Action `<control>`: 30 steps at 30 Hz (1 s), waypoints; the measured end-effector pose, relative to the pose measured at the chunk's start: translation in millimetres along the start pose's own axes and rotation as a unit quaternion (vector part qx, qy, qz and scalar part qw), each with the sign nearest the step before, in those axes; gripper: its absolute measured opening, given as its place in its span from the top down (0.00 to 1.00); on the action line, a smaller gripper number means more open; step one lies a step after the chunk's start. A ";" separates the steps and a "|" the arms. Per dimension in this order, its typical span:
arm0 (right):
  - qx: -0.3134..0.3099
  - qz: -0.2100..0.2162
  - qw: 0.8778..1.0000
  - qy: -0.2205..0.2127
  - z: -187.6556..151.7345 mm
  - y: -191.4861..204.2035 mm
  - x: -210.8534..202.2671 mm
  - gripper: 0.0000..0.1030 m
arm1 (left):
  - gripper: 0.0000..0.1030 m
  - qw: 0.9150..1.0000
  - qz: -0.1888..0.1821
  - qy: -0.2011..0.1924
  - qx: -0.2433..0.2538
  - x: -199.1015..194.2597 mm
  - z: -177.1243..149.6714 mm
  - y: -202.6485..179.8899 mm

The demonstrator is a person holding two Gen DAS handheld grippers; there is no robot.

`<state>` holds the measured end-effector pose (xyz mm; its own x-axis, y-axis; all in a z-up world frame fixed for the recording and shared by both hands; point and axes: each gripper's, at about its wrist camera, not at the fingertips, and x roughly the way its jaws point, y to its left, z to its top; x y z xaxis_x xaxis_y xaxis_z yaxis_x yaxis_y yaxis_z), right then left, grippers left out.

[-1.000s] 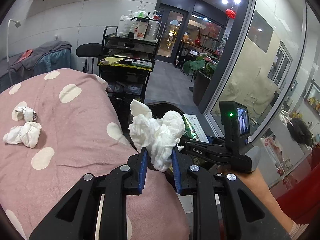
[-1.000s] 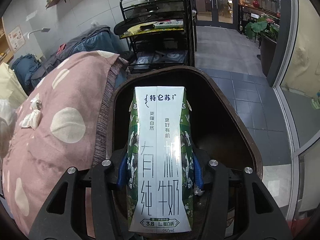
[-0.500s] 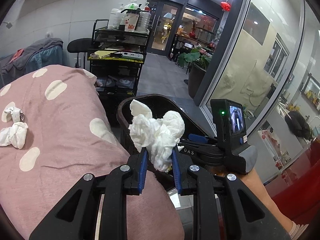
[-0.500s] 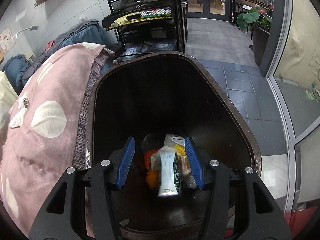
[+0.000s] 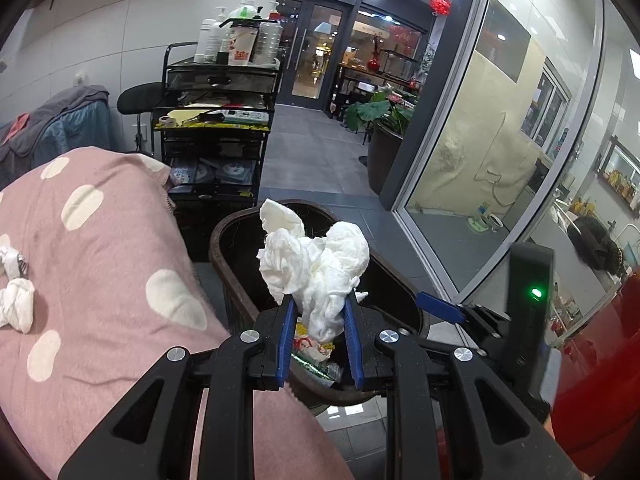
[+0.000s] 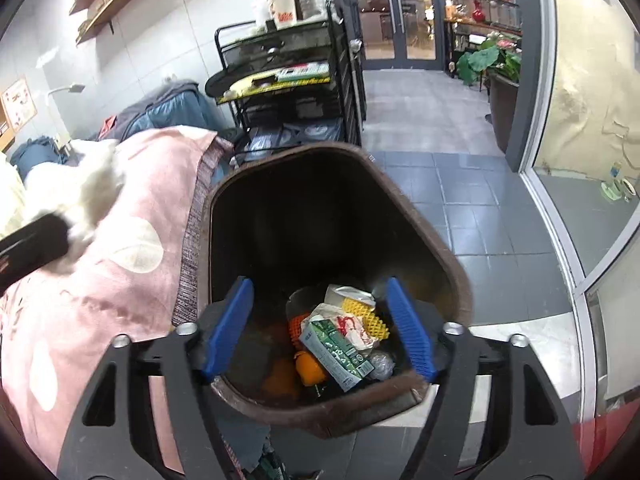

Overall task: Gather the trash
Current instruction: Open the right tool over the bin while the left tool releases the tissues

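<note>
My left gripper (image 5: 319, 312) is shut on a crumpled white tissue wad (image 5: 316, 264) and holds it over the near rim of the dark brown trash bin (image 5: 224, 248). My right gripper (image 6: 318, 316) is open and empty above the same bin (image 6: 440, 256). The green and white milk carton (image 6: 336, 350) lies inside the bin among other wrappers and orange peel. The tissue wad (image 6: 86, 196) and the left gripper's finger show blurred at the left of the right wrist view. More crumpled tissues (image 5: 16, 304) and a small wrapper (image 5: 12, 258) lie on the pink dotted blanket (image 5: 100, 248).
A black wire cart (image 5: 216, 128) with bottles stands behind the bin. A glass wall (image 5: 500, 140) runs along the right. A potted plant (image 5: 384, 120) stands on the grey tiled floor beyond. The right gripper's body (image 5: 524, 300) sits just right of the bin.
The right gripper opened and the milk carton dropped into the bin. The left gripper carried the tissue wad rightward from over the blanket to over the bin.
</note>
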<state>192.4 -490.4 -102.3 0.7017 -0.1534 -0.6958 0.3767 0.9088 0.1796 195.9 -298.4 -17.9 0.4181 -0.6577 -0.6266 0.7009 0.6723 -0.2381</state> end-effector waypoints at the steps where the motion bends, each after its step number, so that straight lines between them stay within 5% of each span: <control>1: -0.002 -0.003 1.000 -0.004 0.6 -1.6 -3.2 0.29 | 0.79 1.000 -0.001 0.002 0.000 2.7 1.5 -1.4; 20: 0.008 -0.017 1.000 0.010 -18.6 -16.3 -19.9 0.27 | 0.76 0.997 -0.005 0.082 0.002 70.4 15.0 -7.8; 23: 0.012 -0.016 1.000 0.015 -22.6 -16.3 -18.9 0.23 | 0.60 0.996 0.006 0.088 0.013 76.6 13.4 -11.2; 25: 0.014 -0.021 1.000 0.012 -25.5 -15.4 -19.8 0.17 | 0.40 0.996 0.019 0.086 0.026 78.9 11.7 -14.8; 30: 0.016 -0.019 1.000 0.015 -28.4 -13.5 -19.5 0.17 | 0.25 0.996 0.024 0.083 0.035 79.4 8.2 -14.6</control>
<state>156.5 -488.7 -110.9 0.6683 -0.1753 -0.7229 0.4221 0.8896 0.1746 223.5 -363.2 -58.1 0.3548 -0.5562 -0.7515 0.7239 0.6721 -0.1557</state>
